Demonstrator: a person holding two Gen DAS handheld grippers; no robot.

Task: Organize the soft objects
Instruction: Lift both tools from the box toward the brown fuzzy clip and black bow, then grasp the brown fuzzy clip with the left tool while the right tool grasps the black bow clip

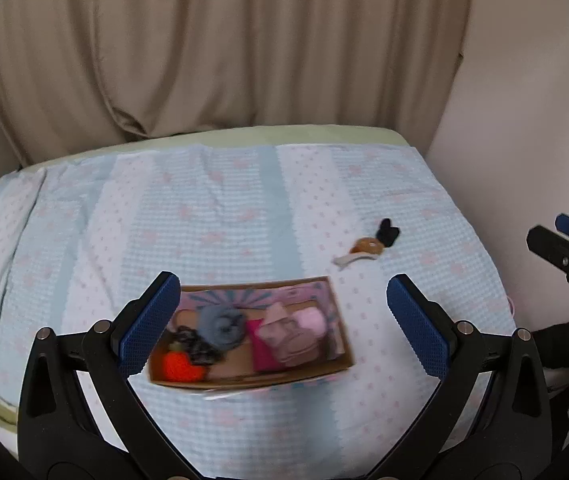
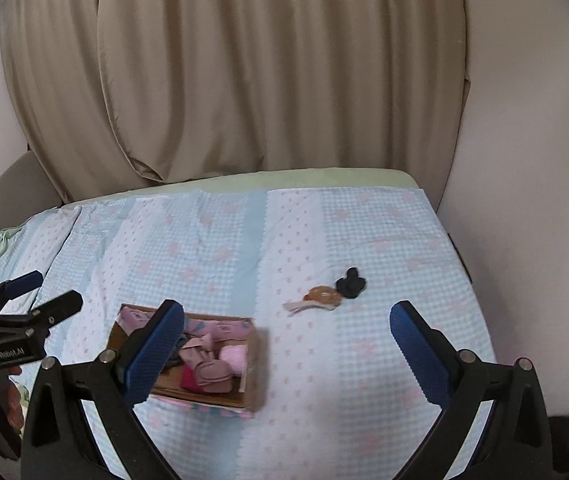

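Both hand-held grippers, left (image 1: 282, 320) and right (image 2: 286, 344), gape wide, empty; cardboard box (image 1: 326, 370) part-filled; next: fetch black scrunchie (image 2: 350, 278) off bed (image 2: 404, 360)

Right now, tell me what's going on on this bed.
A person holds a two-finger gripper in each hand above a blue-and-pink bedspread. Both the left gripper and the right gripper are open and hold nothing. A cardboard box on the bed already contains soft items: an orange knitted piece, a grey-blue bundle and pink cloths. A small cluster of brown, black and white pieces lies outside the box.
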